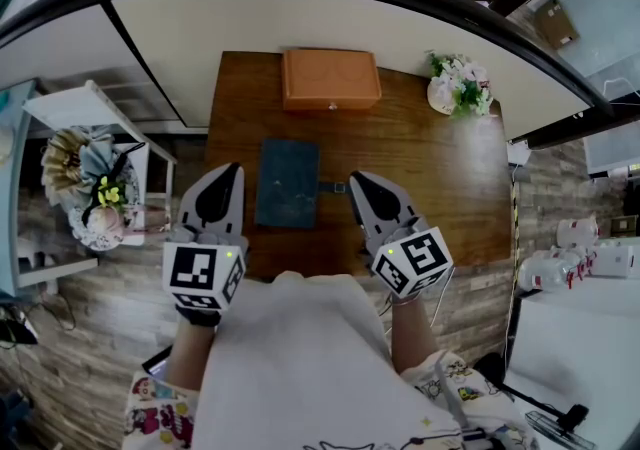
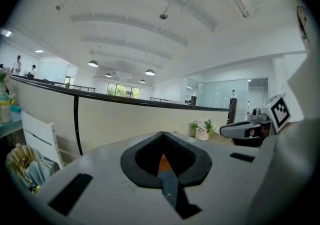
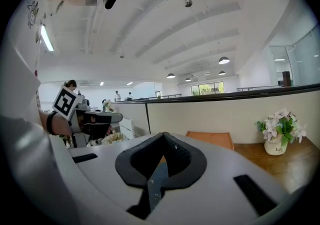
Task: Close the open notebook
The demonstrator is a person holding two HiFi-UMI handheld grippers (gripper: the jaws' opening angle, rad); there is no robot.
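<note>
Wooden table (image 1: 425,173) with dark notebook (image 1: 288,183), orange box (image 1: 330,80), flower pot (image 1: 458,88).

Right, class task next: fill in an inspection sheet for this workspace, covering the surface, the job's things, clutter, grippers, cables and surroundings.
Surface: brown wooden table, standing on a plank floor.
Job's things: dark blue notebook mid-table, lying flat with its cover up; it looks closed, and a strap sticks out on its right.
Clutter: orange box at the far edge; flower pot at the far right corner.
Grippers: left gripper and right gripper are both shut and empty, flanking the notebook.
Cables: nothing seen on the table.
Surroundings: curved partition behind the table; bouquet on a white shelf at left; white bottles at right.
</note>
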